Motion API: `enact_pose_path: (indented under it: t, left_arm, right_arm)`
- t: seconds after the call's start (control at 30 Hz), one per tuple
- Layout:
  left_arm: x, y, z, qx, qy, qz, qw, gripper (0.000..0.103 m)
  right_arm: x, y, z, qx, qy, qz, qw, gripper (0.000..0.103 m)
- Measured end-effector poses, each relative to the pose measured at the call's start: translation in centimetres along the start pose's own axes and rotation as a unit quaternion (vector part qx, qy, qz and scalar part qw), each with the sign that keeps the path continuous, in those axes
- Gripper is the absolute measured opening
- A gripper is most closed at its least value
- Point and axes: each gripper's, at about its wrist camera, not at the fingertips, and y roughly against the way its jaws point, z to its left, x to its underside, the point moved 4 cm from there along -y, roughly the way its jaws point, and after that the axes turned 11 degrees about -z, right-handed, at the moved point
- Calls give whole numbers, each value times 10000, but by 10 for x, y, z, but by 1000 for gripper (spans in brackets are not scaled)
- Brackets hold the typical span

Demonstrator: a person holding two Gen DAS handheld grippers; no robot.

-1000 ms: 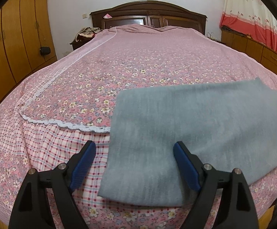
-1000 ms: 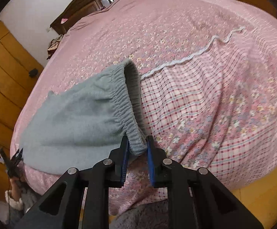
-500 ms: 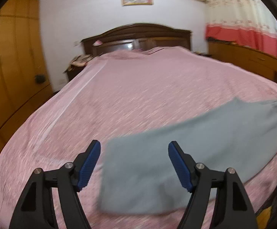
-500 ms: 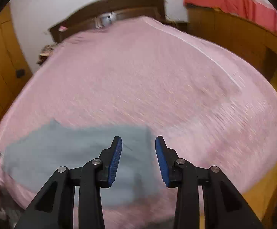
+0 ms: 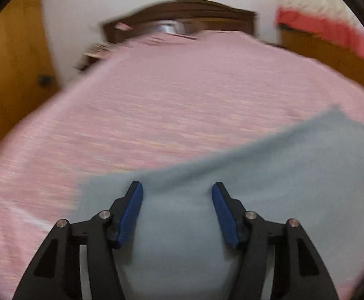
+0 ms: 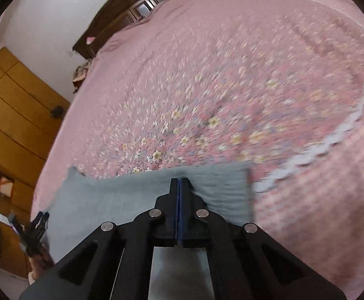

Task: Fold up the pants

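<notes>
Left-wrist view: the grey pants (image 5: 269, 200) lie flat on the pink floral bedspread (image 5: 169, 105), filling the field from 6 to 3 o'clock. The left gripper (image 5: 177, 195) hovers over the end of the cloth at 6 o'clock; its blue fingers (image 5: 132, 212) stand apart and have just been closing, with cloth seen between them but not pinched.

Right-wrist view: the right gripper (image 6: 179, 183), at 6 o'clock, has its fingers pressed together. Their tips meet at the far edge of the pants (image 6: 112, 200), where small creases gather; whether any fabric is caught cannot be told. A white lace trim (image 6: 332, 145) runs off toward 3 o'clock.

Step in hand, as judged: taking hold of both ends for the fold. To do it well, bite every layer at each edge, confirm the right-hand pinch before lifting, and carry both ends level so the edges meet squarely.
</notes>
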Motion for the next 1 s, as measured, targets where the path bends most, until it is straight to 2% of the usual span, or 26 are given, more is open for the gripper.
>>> enact_pose_path:
  t: [0.03, 0.07, 0.17, 0.23, 0.3, 0.37, 0.43, 0.47, 0.5, 0.57, 0.6, 0.7, 0.73, 0.77, 0.8, 0.83, 0.9, 1.0]
  left_arm:
    - [0, 1, 17, -400, -15, -17, 9992, 62]
    - [2, -1, 45, -692, 232, 99, 9973, 62]
    - [10, -2, 108, -554, 1304, 486, 9887, 61]
    - [8, 7, 122, -557, 1416, 417, 9875, 59]
    - [0, 20, 117, -227, 1526, 184, 9879, 59]
    - [-10, 28, 106, 35, 1753, -8, 9845, 59]
    - [-17, 26, 90, 434, 1793, -14, 9828, 59]
    - [-15, 22, 81, 559, 1636, 80, 9849, 59]
    - [-10, 13, 70, 428, 1355, 246, 9896, 59]
    - [9, -11, 63, 103, 1091, 656, 9918, 61]
    - [18, -19, 62, 167, 1104, 675, 9914, 62]
    - [10, -14, 62, 77, 1092, 615, 9921, 63]
    - [9, -11, 60, 58, 1014, 588, 9931, 65]
    - [8, -9, 60, -3, 880, 583, 9944, 70]
    - [7, -5, 60, -23, 765, 594, 9953, 71]
    - [7, -2, 60, 27, 749, 605, 9953, 72]
    - [9, 5, 68, 190, 928, 736, 9928, 76]
    - [14, 11, 86, 362, 1379, 898, 9857, 78]
  right_arm:
    - [-1, 10, 3, 156, 234, -94, 9996, 1]
    - [-3, 17, 5, 115, 321, -147, 9993, 2]
    - [-2, 35, 16, -403, 248, -302, 9984, 5]
    - [4, 34, 22, -670, 225, -235, 9972, 5]
    - [17, 29, 30, -529, 385, -70, 9978, 5]
    - [22, 20, 29, -471, 438, 17, 9979, 5]
    - [26, 16, 21, -385, 322, 87, 9987, 5]
    - [25, 15, 14, -330, 267, 58, 9991, 5]
    - [26, 18, 7, -275, 269, 19, 9993, 5]
    - [26, 28, -9, -258, 132, -5, 9996, 5]
    - [26, 36, -13, -282, 14, -43, 9996, 5]
    - [19, 65, -25, -439, -90, -297, 9986, 6]
    - [18, 76, -29, -484, -86, -364, 9981, 14]
    - [17, 87, -35, -558, -100, -422, 9975, 30]
    - [15, 94, -41, -678, -143, -445, 9966, 39]
    - [17, 100, -47, -825, -196, -429, 9955, 52]
    - [20, 104, -57, -1088, -311, -345, 9930, 56]
    - [31, 102, -70, -1178, -482, -145, 9918, 57]
